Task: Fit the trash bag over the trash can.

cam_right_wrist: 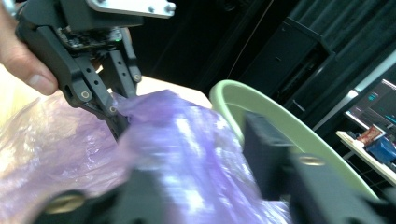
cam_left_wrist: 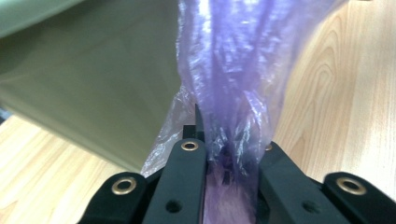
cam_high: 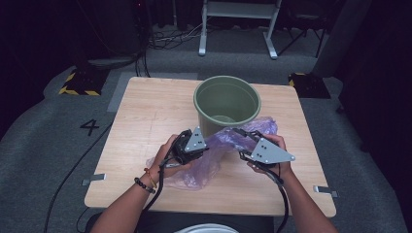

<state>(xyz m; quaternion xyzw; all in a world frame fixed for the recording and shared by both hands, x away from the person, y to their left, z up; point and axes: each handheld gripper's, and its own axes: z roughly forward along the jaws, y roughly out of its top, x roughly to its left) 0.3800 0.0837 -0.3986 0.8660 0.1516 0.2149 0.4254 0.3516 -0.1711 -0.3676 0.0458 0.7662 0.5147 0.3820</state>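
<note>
Two grippers are closed on a purple plastic bag [cam_high: 214, 148]: the left gripper [cam_high: 203, 145] and the right gripper [cam_high: 241, 141]. It is held just in front of a green bucket [cam_high: 227, 102] on the wooden table [cam_high: 141, 116].

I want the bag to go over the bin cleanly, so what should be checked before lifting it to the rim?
1. Left gripper clamped on the purple bag: ok, film bunched between its jaws.
2. Right gripper clamped on the bag: cannot tell, blurred film covers the jaws.
3. Green bin upright and empty: ok.
4. Bag mouth spread open between the grippers: not ok, the film is crumpled.
5. Bag clear of the table: not ok, much of it lies on the wood beside the bin.
</note>
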